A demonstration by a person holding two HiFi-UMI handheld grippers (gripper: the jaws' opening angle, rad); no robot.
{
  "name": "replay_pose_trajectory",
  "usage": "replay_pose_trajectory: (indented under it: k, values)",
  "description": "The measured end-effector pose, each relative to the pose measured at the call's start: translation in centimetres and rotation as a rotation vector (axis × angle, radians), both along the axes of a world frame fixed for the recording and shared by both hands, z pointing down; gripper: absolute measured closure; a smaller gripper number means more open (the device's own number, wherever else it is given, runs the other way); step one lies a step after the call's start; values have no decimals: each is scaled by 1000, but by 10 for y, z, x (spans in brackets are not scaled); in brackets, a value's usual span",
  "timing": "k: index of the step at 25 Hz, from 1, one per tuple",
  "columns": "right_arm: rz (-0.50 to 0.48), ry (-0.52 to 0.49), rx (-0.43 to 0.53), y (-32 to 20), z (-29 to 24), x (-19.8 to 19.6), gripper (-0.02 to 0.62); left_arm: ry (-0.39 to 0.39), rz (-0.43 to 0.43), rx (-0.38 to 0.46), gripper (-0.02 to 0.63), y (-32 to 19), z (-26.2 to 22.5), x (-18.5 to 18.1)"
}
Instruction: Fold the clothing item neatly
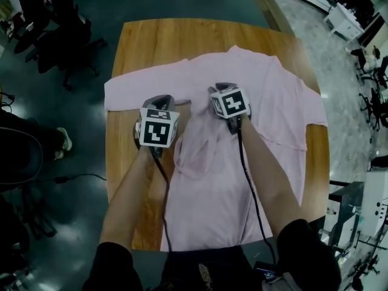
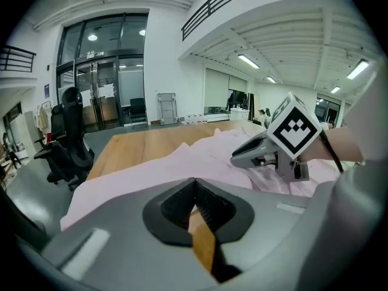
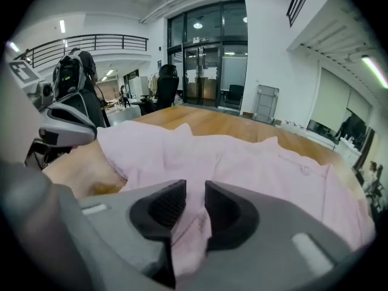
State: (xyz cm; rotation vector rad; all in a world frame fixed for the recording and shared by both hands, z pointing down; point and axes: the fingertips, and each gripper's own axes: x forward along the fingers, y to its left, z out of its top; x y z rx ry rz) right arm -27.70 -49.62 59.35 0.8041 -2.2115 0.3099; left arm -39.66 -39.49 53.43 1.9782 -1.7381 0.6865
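A pink shirt (image 1: 273, 102) lies spread on the wooden table (image 1: 139, 47), with one sleeve reaching left and a loose fold (image 1: 197, 150) bunched between my two arms. My left gripper (image 1: 162, 100) hovers over the shirt's left edge. In the left gripper view its jaws (image 2: 195, 183) meet, and only bare wood shows below them. My right gripper (image 1: 222, 91) is over the shirt's middle, just right of the left one. Its jaws (image 3: 195, 190) stand slightly apart, with a strip of pink cloth (image 3: 191, 235) loose in the gap. Each gripper shows in the other's view: the right gripper (image 2: 245, 156) and the left gripper (image 3: 66, 126).
Bare table shows at the far left corner and along the left side (image 1: 121, 162). Black office chairs (image 1: 60, 47) stand on the floor beyond the table's left. A person's shoe (image 1: 63, 139) and a cable (image 1: 79, 177) are on the floor at the left. White equipment (image 1: 376, 205) stands at the right.
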Motion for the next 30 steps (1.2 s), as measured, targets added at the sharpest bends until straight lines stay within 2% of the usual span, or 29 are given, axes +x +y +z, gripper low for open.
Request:
replay_pose_trajectory:
  k: [3, 5, 10, 14, 24, 30]
  values:
    - [-1, 48, -20, 2, 9, 4, 530, 25, 11, -2, 598, -2, 2, 2]
    - [6, 38, -8, 3, 2, 8, 579, 38, 21, -5, 598, -3, 4, 4]
    - [0, -16, 22, 15, -28, 21, 581, 33, 47, 1, 598, -1, -4, 16]
    - [14, -71, 48, 33, -56, 46, 583, 22, 76, -1, 598, 3, -14, 36]
    - [126, -163, 91, 88, -98, 163, 583, -58, 109, -3, 598, 36, -45, 99]
    - [205, -156, 59, 110, -92, 242, 583, -107, 104, -33, 598, 66, -51, 130]
